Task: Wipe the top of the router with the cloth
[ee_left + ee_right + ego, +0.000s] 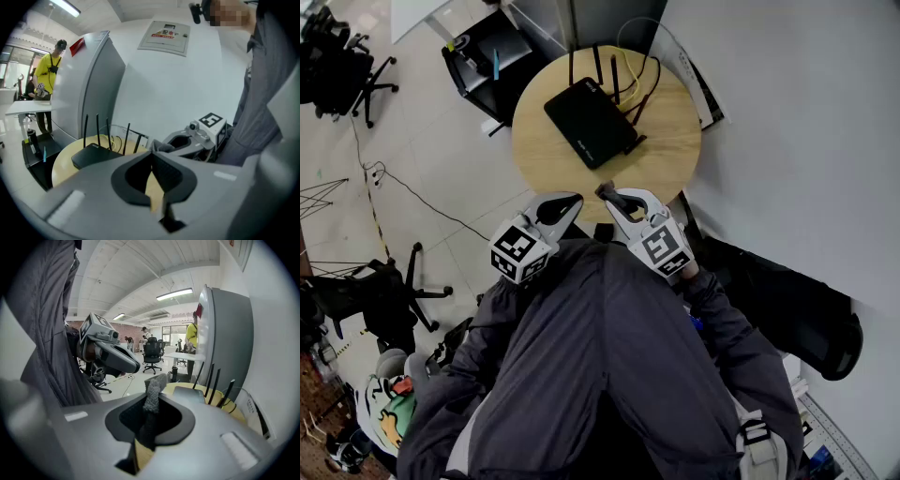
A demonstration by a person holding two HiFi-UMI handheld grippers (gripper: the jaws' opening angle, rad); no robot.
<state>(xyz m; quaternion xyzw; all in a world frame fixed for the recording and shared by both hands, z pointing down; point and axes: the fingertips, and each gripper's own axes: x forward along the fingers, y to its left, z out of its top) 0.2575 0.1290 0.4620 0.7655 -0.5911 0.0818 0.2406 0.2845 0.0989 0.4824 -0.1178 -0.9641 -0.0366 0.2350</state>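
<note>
The router [589, 122] is a flat black box lying askew on the round wooden bench [670, 159], its thin antennas [598, 64] standing upright along the far edge. The cloth [153, 392], grey and nubbly, sticks up, pinched between the jaws of the right gripper [612, 200].

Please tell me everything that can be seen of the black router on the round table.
The router is a flat black box with a matte top, and it looks like plastic. It lies flat and askew on the round wooden table, toward its far side. Thin black antennas stand up along its rear edge, where yellow and black cables gather. Nothing rests on its top.
</note>
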